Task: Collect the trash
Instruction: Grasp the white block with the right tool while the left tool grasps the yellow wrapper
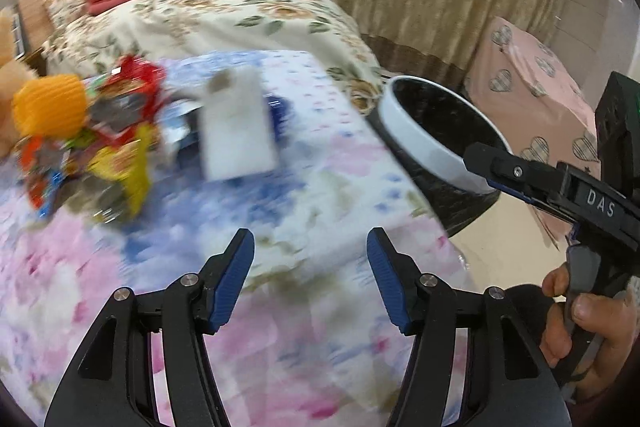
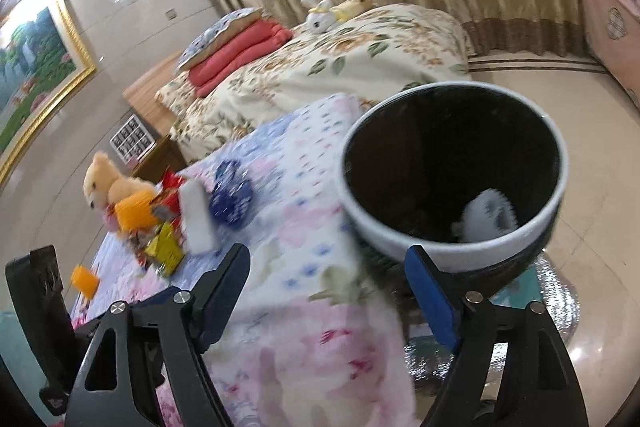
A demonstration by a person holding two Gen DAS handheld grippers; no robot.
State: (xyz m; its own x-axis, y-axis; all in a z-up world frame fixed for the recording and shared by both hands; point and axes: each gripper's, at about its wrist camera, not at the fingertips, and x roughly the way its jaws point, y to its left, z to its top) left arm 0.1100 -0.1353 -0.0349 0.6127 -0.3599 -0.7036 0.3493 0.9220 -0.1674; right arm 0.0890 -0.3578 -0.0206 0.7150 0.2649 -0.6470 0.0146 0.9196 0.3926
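Trash [image 1: 100, 147], a heap of bright wrappers with a white packet [image 1: 236, 127] beside it, lay at the far left of the flowered blanket [image 1: 300, 307] in the left wrist view. The left gripper [image 1: 310, 279] hung over bare blanket with its jaws apart and empty, probably readied for a reach toward the heap. At the right edge, a hand held the right gripper [image 1: 476, 155] near the bin [image 1: 424, 131], which stood just off the bed's corner, likely so wrappers could be dropped straight in.

In the right wrist view, the right gripper [image 2: 328, 275] was spread wide and held nothing. The bin's [image 2: 400, 231] dark inside already held one pale crumpled piece [image 2: 486, 215].
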